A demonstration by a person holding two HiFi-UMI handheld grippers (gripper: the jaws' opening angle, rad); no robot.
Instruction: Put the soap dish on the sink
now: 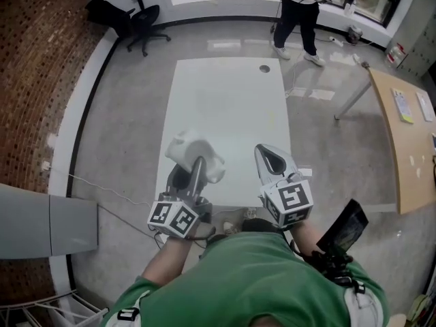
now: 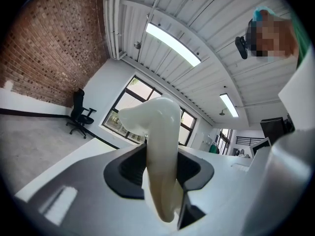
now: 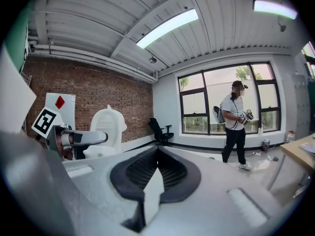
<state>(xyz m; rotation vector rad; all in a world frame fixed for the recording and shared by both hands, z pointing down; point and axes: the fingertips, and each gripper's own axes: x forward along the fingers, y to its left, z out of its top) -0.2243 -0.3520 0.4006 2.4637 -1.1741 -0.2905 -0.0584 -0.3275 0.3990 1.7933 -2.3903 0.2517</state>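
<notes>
A white, glossy soap dish (image 1: pixel 187 147) is held upright between the jaws of my left gripper (image 1: pixel 198 163), just above the near end of the white table (image 1: pixel 228 107). In the left gripper view the soap dish (image 2: pixel 160 151) stands pinched between the two dark pads and rises above them. My right gripper (image 1: pixel 270 157) hovers to the right of it, jaws together with nothing between them. From the right gripper view the soap dish (image 3: pixel 106 132) and the left gripper (image 3: pixel 74 139) show at the left, over the table.
The table has a small round hole (image 1: pixel 264 68) near its far end. A black office chair (image 1: pixel 139 20) stands at the far left beside the brick wall. A person (image 1: pixel 300 12) stands beyond the table. A wooden desk (image 1: pixel 405 135) lies to the right.
</notes>
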